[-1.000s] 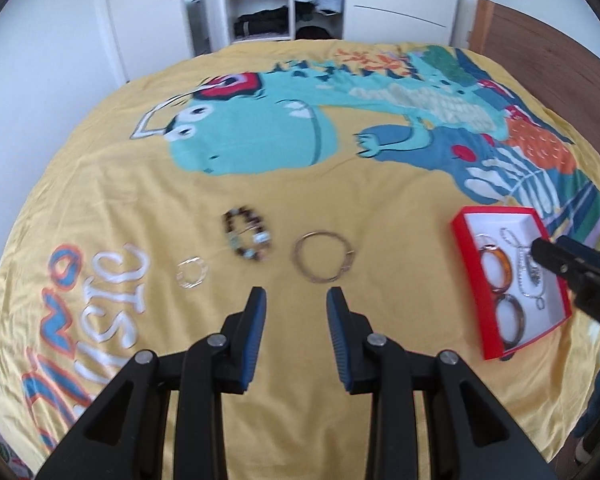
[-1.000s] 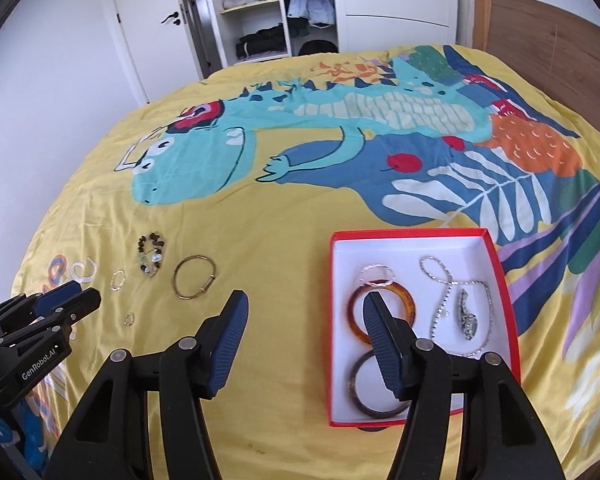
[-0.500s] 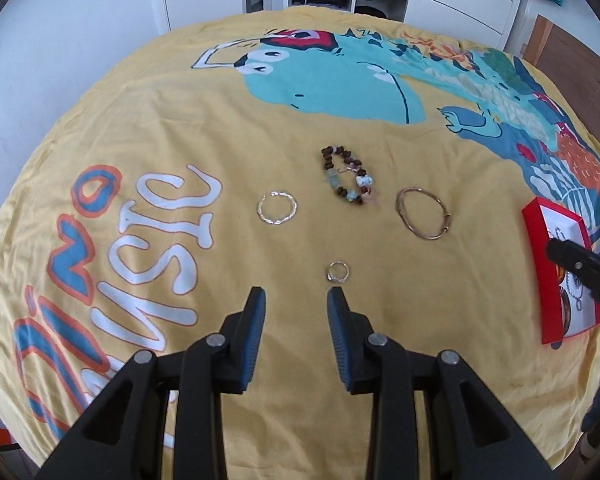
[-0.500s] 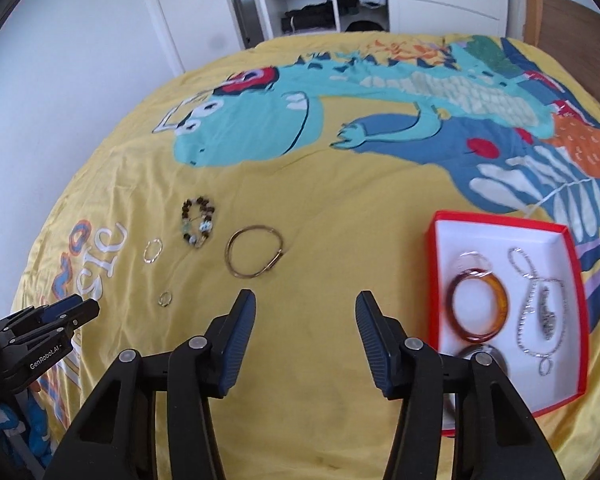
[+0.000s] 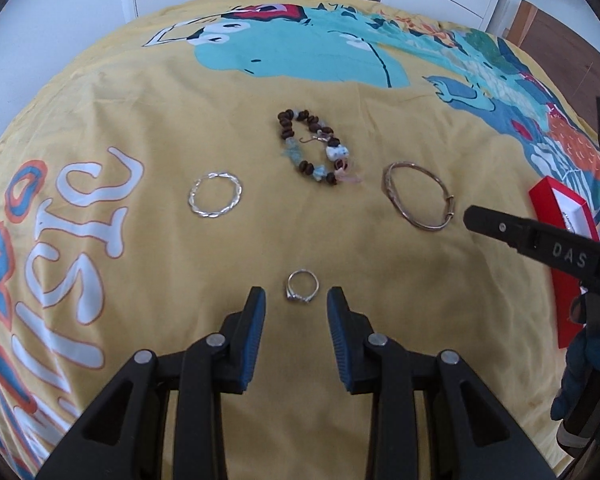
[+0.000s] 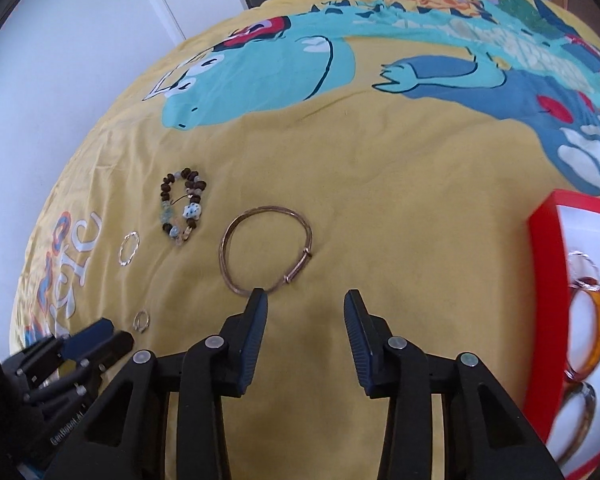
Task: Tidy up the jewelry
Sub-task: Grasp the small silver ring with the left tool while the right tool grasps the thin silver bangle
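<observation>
Covering bed: yellow dino duvet [image 5: 148, 128]

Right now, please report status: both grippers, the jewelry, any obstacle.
Left gripper open, small silver ring just ahead. Right gripper empty, jaws closing, near thin bronze bangle. Red tray at right. Nothing in the way.

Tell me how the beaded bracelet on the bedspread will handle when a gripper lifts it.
The beaded bracelet lies in an uneven loop, so it will probably sag limply. Its rounded beads may slip between pads. A loose strand near its pale bead could snag.
</observation>
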